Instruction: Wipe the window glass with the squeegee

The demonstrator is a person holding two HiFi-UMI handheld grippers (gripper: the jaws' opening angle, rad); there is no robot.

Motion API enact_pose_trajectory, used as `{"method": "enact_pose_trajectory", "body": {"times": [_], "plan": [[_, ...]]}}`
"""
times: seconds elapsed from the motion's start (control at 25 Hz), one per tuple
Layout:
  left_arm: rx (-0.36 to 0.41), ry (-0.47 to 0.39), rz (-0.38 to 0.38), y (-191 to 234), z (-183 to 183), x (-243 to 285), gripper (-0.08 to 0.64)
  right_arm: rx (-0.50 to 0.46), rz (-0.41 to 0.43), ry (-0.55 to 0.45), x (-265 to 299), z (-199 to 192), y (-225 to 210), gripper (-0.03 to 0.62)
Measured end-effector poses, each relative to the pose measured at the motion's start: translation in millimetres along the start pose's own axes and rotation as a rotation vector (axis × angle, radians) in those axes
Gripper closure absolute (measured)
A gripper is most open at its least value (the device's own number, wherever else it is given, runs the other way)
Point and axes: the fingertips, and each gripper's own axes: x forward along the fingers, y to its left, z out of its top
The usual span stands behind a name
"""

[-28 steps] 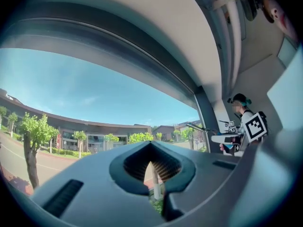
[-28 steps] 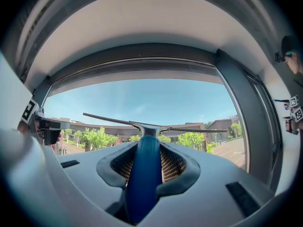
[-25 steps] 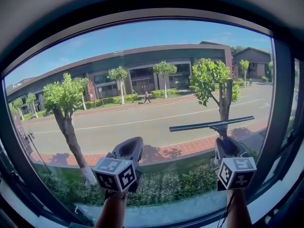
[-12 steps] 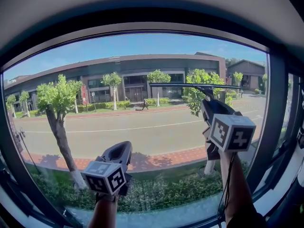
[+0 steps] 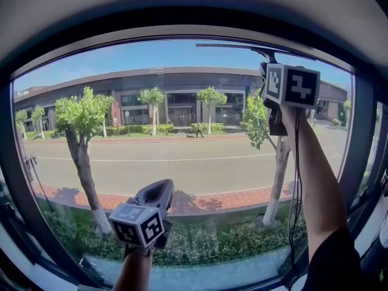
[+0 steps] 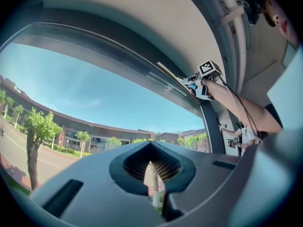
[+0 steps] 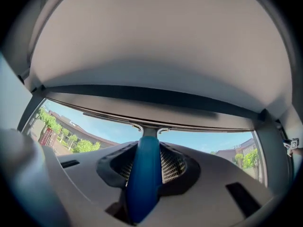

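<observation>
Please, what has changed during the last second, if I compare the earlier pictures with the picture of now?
The right gripper, shut on the blue-handled, black-bladed squeegee, rose from the lower right of the window glass to its top edge and carried the blade up with it. The left gripper stayed low in front of the glass, shut and empty.

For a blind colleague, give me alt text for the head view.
A raised right claw holds a squeegee with its blade along the top edge of a large window. The left claw, shut and empty, hangs low before the glass; outside are a street, trees and a long building.
</observation>
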Motion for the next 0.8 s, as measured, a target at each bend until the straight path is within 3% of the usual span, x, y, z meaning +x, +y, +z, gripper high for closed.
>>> {"method": "enact_pose_trajectory", "body": {"times": [0.2,0.8], "plan": [[-0.004,-0.001,0.009,4.8,1.0,-4.2,0.558,0.051,-0.018,0.014,20.2,0.8,-8.2,0.469],[-0.014,0.015,0.001,-3.6,-9.1,-0.3,0.558,0.038,-0.008,0.014,14.6,-18.8,-11.2,0.469]]}}
